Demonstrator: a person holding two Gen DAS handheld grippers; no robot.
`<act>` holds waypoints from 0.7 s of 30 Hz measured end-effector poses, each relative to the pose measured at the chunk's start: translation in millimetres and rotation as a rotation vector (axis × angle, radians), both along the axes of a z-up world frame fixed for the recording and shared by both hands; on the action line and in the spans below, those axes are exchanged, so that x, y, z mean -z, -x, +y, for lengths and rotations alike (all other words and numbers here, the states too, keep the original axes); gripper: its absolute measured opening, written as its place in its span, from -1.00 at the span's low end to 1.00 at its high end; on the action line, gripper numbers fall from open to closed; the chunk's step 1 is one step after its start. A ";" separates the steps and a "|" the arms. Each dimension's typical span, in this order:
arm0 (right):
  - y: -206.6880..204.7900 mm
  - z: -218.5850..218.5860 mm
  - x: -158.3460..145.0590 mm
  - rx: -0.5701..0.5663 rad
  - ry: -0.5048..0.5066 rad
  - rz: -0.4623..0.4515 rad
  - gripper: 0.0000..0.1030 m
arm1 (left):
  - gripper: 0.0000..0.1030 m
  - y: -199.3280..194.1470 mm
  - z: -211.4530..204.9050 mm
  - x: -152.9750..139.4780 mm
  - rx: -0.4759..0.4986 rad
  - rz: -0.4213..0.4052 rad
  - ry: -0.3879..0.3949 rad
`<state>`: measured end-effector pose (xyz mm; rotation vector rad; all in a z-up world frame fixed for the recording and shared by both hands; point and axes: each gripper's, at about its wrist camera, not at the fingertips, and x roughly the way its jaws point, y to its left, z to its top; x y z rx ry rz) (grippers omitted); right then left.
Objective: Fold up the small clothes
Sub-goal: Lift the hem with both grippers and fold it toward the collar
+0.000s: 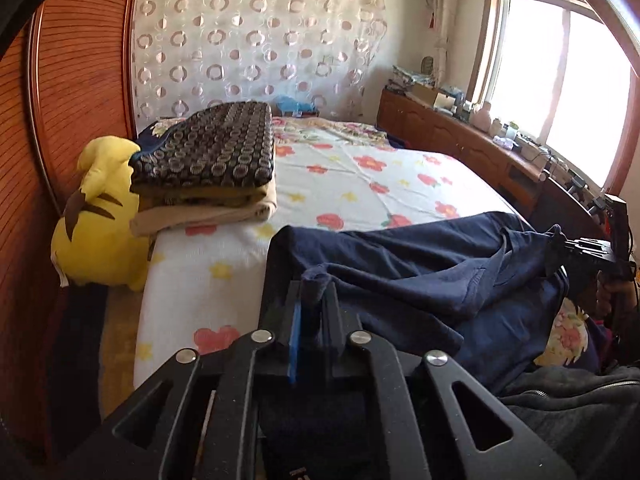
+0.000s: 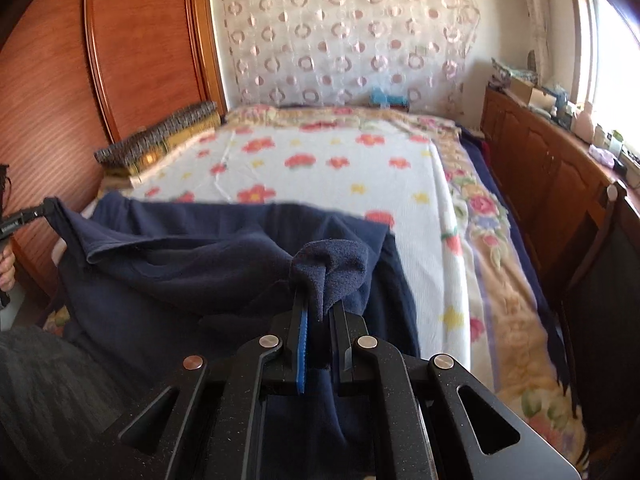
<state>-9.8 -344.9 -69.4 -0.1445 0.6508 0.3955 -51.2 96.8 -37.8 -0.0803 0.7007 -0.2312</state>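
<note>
Across the bed's near edge, navy garment (image 1: pixel 400 264) stretches sideways, both tools clamping corners.

The left tongs (image 1: pixel 314 292) pinch a corner of the dark navy cloth garment (image 1: pixel 400 264), which sags across the flower-printed white bed (image 1: pixel 360 184). At the far corner, the right tongs (image 1: pixel 560 245) grip it too.

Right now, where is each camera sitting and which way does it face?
Left wrist: on the left gripper, facing up the bed; right gripper at right edge.
Right wrist: on the right gripper, facing the same way; a hand at left edge.
Shared: navy garment pinched by both, folded pile, curtain.
</note>
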 end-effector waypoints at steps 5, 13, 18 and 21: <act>-5.5 1.7 -8.2 0.021 0.020 0.026 -0.63 | -0.28 -0.5 7.2 -7.3 -0.023 -0.020 -0.001; 9.6 -11.2 -43.0 0.086 -0.021 -0.099 -0.29 | 0.34 -12.6 21.8 -23.9 -0.069 -0.064 -0.019; 6.0 -15.6 -50.0 0.094 -0.039 -0.143 -0.20 | 0.36 -40.6 26.2 -19.7 -0.071 -0.045 -0.055; -7.8 -15.4 -47.4 0.086 -0.049 -0.141 -0.19 | 0.36 -62.5 30.1 -19.9 -0.095 -0.051 -0.062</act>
